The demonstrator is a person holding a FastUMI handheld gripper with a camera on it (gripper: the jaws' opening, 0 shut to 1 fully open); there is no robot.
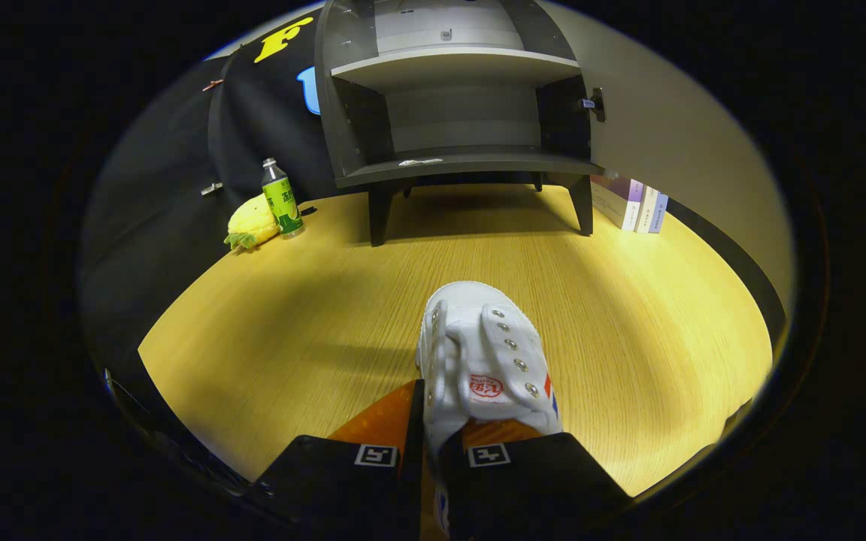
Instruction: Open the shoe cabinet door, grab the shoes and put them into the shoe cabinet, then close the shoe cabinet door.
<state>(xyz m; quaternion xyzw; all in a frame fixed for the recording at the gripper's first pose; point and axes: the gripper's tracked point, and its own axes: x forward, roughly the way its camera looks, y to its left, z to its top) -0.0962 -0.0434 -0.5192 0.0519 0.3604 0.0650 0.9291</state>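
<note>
A white canvas shoe [482,353] with metal eyelets and a red mark on its tongue is clamped between my gripper's [433,432] two fingers, toe pointing away from me, held above the wooden table [313,323]. Both fingers press on the shoe's collar. Beyond the shoe stands the dark shoe cabinet [455,120] on short legs. Its door [673,143] is swung wide open to the right. Two pale shelves show inside, and the lower shelf [470,161] carries only a small flat white thing.
Left of the cabinet, a green bottle [281,198] stands next to a yellow pineapple toy [252,222]. A few books [632,204] stand under the open door to the right of the cabinet's leg.
</note>
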